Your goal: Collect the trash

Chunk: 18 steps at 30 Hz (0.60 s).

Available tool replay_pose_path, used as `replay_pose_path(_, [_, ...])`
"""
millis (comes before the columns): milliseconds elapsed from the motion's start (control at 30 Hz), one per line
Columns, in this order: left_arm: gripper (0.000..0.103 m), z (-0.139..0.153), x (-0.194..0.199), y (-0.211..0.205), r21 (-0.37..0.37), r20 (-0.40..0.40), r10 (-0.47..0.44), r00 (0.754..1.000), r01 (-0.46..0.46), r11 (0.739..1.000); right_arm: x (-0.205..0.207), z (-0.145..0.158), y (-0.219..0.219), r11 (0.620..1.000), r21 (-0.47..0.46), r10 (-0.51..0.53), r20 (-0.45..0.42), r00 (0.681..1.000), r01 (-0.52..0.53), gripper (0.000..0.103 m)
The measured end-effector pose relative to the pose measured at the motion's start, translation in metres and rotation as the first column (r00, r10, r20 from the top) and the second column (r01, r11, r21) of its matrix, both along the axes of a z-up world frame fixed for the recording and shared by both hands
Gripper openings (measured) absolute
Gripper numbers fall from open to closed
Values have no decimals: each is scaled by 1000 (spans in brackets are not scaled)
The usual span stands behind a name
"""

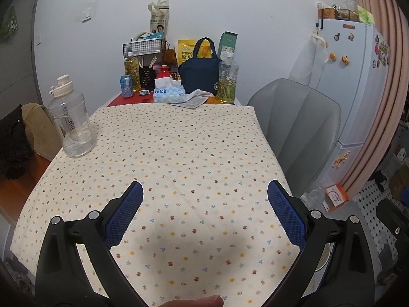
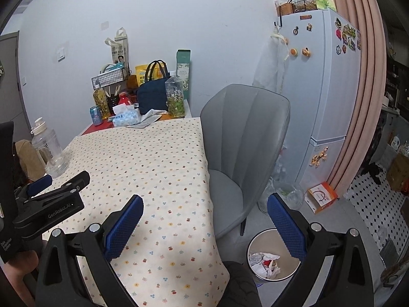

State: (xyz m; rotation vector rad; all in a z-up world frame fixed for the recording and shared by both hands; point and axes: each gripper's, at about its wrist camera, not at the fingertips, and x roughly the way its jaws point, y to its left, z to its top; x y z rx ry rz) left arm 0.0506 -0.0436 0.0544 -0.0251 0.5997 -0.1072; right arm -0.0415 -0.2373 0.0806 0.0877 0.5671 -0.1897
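A round trash bin [image 2: 255, 243] stands on the floor at the table's right, with crumpled white and red wrappers [image 2: 265, 262] inside. My right gripper [image 2: 204, 199] is open and empty, hovering over the table's right edge, above and left of the bin. My left gripper [image 1: 204, 185] is open and empty above the near part of the flowered tablecloth [image 1: 173, 153]; it also shows at the left of the right wrist view [image 2: 61, 181]. No loose trash shows on the cloth.
A clear water jug [image 1: 71, 125] stands at the table's left edge. At the far end are a tissue pack [image 1: 168, 93], a blue can [image 1: 126, 85], tea bottles [image 1: 227, 79] and a navy bag [image 1: 202, 71]. A grey chair [image 2: 245, 140] is right of the table, a fridge [image 2: 327, 89] beyond.
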Motion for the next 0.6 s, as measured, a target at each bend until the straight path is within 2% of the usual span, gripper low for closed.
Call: replay_pose_path(600, [97, 8, -18, 5, -7, 30, -14, 999, 14, 1000, -10, 4, 7, 1000, -15, 8, 18, 1000, -8, 95])
